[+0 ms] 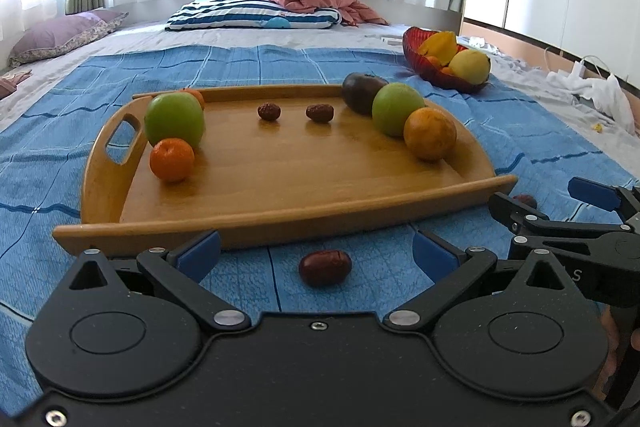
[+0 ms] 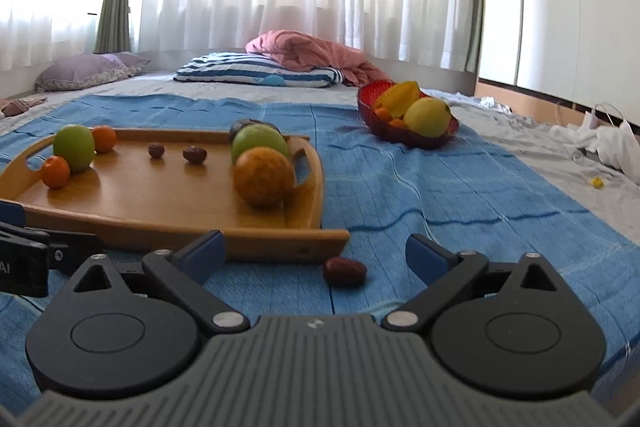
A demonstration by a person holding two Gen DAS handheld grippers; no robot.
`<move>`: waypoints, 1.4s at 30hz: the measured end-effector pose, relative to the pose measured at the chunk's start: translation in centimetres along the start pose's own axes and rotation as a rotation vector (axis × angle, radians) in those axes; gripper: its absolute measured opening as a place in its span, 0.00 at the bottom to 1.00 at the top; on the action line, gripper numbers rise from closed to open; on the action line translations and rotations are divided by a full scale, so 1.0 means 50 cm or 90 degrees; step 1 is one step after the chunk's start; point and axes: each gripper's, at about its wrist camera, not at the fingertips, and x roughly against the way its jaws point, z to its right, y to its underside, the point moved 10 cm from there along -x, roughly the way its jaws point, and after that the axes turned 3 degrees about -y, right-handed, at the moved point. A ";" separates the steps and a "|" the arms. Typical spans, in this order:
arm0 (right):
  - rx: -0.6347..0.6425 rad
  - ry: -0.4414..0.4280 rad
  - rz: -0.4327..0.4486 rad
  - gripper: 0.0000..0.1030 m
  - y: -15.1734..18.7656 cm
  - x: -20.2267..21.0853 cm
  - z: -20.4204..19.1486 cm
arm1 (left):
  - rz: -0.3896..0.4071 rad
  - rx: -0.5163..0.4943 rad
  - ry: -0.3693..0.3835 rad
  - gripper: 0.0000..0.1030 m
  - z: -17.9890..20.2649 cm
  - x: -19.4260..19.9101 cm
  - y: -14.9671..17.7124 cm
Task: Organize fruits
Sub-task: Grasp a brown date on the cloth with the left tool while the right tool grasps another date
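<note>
We hold both tools low over a blue woven blanket with a checked weave, spread on a bed. Our left gripper is spread wide and holds nothing; a smooth, dark red oval date lies on the cloth between its blue pads, touching neither. Our right gripper is spread wide too and bare, with another wrinkled red date on the blanket between its fingers, just beside the tray's near corner.

The wooden tray is a shallow, glossy rectangle with rounded corners and cut-out handles. On its left side stand a round green apple with a small mandarin touching it in front and a second mandarin behind. Two small shrivelled dates sit apart near the far rim. On the right, a dull orange, a second green apple and a dark purple fruit crowd in a row.

Well beyond the tray a ribbed red glass bowl holds a yellow pear-like fruit and a ridged yellow starfruit.
</note>
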 end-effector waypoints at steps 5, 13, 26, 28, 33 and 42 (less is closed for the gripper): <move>-0.019 0.016 -0.010 0.99 0.018 -0.010 0.015 | -0.001 0.002 -0.014 0.99 0.000 -0.005 0.016; -0.023 0.023 -0.010 0.93 0.025 -0.019 0.012 | -0.009 0.032 -0.021 0.99 0.001 -0.010 0.031; -0.041 0.007 -0.008 0.80 0.019 -0.017 0.006 | -0.022 0.029 -0.027 0.89 0.013 -0.015 0.036; -0.034 -0.001 -0.009 0.78 0.015 -0.018 -0.003 | -0.023 0.029 -0.022 0.87 0.015 -0.014 0.035; -0.035 -0.005 -0.022 0.74 0.011 -0.033 -0.015 | -0.032 0.032 -0.005 0.79 0.020 -0.010 0.035; -0.066 0.006 -0.068 0.72 0.031 -0.062 -0.002 | -0.042 0.050 0.019 0.63 0.023 0.000 0.035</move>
